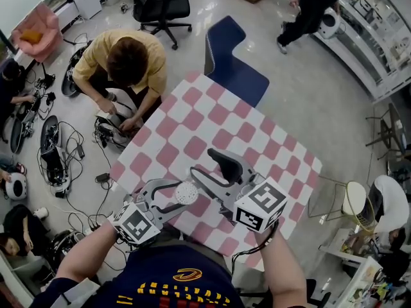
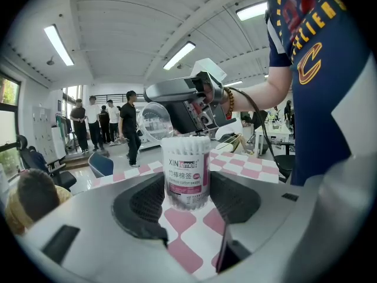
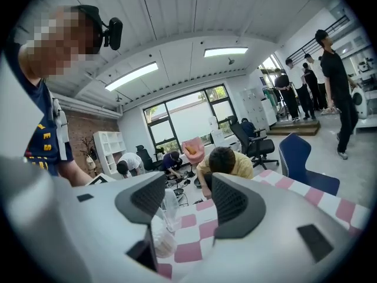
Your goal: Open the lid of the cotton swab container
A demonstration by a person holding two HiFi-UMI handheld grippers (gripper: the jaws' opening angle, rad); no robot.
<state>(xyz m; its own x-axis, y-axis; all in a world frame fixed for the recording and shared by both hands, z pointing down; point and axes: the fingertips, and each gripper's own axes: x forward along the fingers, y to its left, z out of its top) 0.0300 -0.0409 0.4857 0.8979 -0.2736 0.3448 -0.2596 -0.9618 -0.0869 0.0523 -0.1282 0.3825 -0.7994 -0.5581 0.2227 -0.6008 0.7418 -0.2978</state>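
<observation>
The cotton swab container (image 2: 185, 170), a clear tube with a printed label, stands upright on the pink-and-white checked table (image 1: 212, 117). My left gripper (image 2: 185, 194) is shut on it, with one pad against each side. Swab heads show at its uncovered top (image 1: 186, 193). The clear lid (image 2: 154, 121) stands raised behind the rim, at the tips of my right gripper (image 2: 162, 108). In the right gripper view the lid (image 3: 169, 208) sits low beside the left jaw. The right gripper (image 3: 182, 200) is open, and checked table shows through the gap.
A person in a yellow shirt (image 1: 128, 59) crouches on the floor just beyond the table's far-left edge, among cables and gear (image 1: 58, 159). A blue chair (image 1: 232, 63) stands at the far corner. A black office chair (image 1: 157, 5) is further back.
</observation>
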